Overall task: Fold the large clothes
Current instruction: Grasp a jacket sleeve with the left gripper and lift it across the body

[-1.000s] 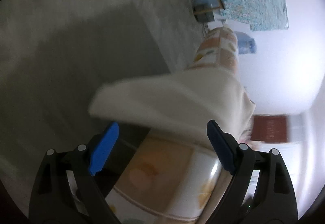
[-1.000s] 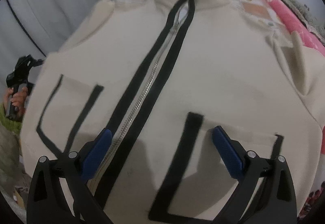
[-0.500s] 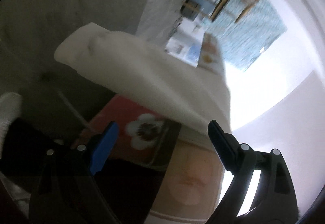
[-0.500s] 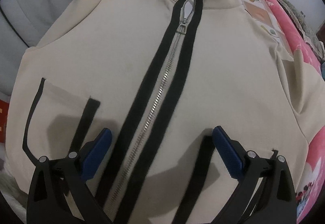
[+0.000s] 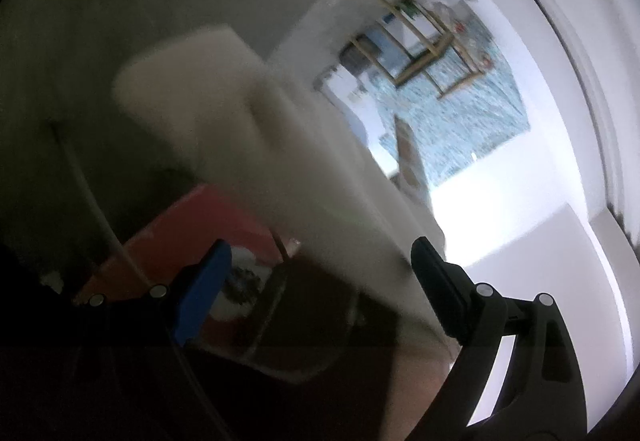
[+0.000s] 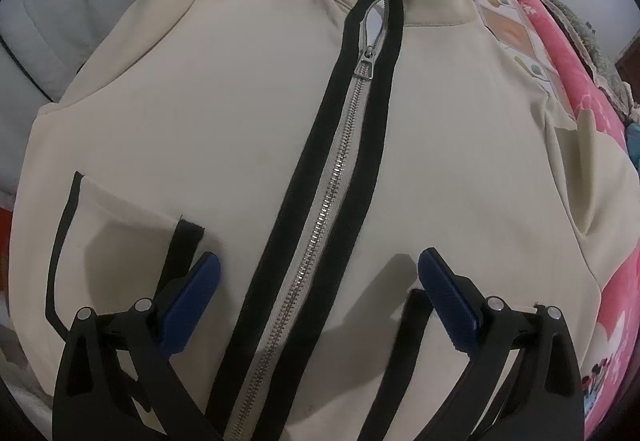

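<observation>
The cream jacket (image 6: 256, 113) lies flat, its zipper (image 6: 340, 169) closed. A pink blanket (image 6: 580, 89) sits beside it. Right tongs (image 6: 320, 293) and left tongs (image 5: 320, 273) are spread wide, holding nothing.

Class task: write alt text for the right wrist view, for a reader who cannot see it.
A cream jacket lies front-up on a bed, its black-edged zipper closed nearly to the collar. The right gripper hovers over the lower zipper, blue-padded jaws wide open and holding nothing. A pink blanket lies along the right edge.
</observation>
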`<state>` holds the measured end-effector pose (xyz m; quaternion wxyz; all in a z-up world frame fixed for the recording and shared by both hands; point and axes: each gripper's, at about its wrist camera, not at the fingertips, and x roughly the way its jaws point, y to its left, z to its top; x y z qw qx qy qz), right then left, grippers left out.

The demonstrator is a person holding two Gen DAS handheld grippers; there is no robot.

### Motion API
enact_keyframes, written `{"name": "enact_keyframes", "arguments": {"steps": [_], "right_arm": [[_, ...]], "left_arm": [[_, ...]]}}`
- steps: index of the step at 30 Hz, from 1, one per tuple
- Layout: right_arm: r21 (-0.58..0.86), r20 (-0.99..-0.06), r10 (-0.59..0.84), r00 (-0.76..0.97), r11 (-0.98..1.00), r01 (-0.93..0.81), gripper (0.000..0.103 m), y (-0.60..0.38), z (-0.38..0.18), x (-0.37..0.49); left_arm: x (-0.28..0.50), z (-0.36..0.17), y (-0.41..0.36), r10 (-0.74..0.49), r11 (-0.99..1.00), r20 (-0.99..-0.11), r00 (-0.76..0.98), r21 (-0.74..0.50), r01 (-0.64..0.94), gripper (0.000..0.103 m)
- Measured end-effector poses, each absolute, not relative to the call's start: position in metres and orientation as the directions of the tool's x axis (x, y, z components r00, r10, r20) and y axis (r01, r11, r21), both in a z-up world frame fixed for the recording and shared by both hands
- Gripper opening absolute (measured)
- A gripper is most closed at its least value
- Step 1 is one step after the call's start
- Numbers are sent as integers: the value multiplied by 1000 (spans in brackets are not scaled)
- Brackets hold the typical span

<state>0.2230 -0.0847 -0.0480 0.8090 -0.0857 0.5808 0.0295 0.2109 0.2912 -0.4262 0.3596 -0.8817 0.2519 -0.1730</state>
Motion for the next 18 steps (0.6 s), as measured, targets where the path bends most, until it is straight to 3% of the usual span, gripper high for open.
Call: {"name": "enact_keyframes", "arguments": {"steps": [2,5,8,13,18], "right_arm": [[-102,-945,-53,324,985,-139,96,-86,-48,223],[-106,-944,-57,326,985,-136,96,-87,-46,220],[-119,-940,-69,335,984,-132,96,-89,-44,219],[-122,-936,-72,345,985,-124,96,-92,-41,218],[-112,-924,-53,378,984,-137,96,-90,-33,211]], "left_arm": [[223,-439,299,-575,-589,74,815,-729,-349,87],[239,-452,313,-599,-548,12,800,-735,-399,74],[247,-459,330,-612,-501,-49,789,-748,-435,60],[253,-448,364,-629,-353,-143,764,-823,-444,28],[258,-387,433,-588,-38,-356,727,-885,-463,24]]}}
